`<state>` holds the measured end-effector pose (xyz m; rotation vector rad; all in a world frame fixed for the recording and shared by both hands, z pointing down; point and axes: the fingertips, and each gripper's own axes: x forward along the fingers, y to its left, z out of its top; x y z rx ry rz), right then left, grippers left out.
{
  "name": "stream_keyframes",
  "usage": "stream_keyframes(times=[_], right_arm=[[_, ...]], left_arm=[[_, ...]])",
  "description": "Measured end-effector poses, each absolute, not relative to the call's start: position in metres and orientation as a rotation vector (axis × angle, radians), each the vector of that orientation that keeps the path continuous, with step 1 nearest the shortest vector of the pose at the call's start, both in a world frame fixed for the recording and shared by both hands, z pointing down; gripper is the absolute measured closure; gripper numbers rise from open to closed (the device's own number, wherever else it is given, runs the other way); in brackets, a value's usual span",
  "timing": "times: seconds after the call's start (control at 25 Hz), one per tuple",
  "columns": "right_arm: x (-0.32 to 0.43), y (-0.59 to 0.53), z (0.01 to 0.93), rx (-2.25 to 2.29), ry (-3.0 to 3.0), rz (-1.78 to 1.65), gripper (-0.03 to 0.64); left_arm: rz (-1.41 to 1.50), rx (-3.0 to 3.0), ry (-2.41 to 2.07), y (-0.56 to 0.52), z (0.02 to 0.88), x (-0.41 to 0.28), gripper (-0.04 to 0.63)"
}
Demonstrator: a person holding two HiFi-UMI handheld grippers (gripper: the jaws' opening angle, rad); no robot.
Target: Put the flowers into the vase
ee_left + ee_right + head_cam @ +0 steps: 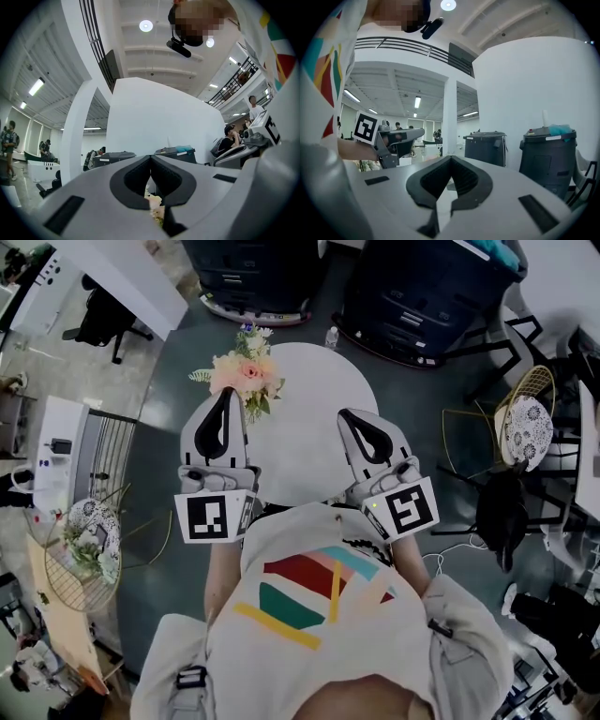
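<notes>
A bouquet of peach, white and green flowers [246, 371] stands at the far left edge of the round white table [309, 390]. What holds it is hidden under the blooms. My left gripper [228, 393] is shut, its tip just short of the bouquet. In the left gripper view the jaws meet at the tip [150, 157], and pale flowers [154, 205] show through the gap below them. My right gripper [349, 414] hovers over the table's middle, shut and empty [450, 158]. The left gripper [389, 140] also shows in the right gripper view.
Two dark bins [253, 277] [422, 287] stand behind the table, with a small clear bottle [331, 337] at the table's far rim. Wire chairs stand at the right [525, 418] and left [80, 559]. People sit at desks in the distance.
</notes>
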<state>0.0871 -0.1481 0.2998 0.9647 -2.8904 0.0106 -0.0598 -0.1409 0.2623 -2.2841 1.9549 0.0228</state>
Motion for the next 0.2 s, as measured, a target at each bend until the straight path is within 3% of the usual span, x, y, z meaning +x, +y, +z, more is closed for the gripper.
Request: stream_keyframes(times=[0.2], right_arm=[[0.079, -0.146, 0.302, 0.965, -2.9, 0.044, 0.604]], left_arm=[[0.024, -2.269, 1.974, -0.14, 0.263, -0.073, 0.588]])
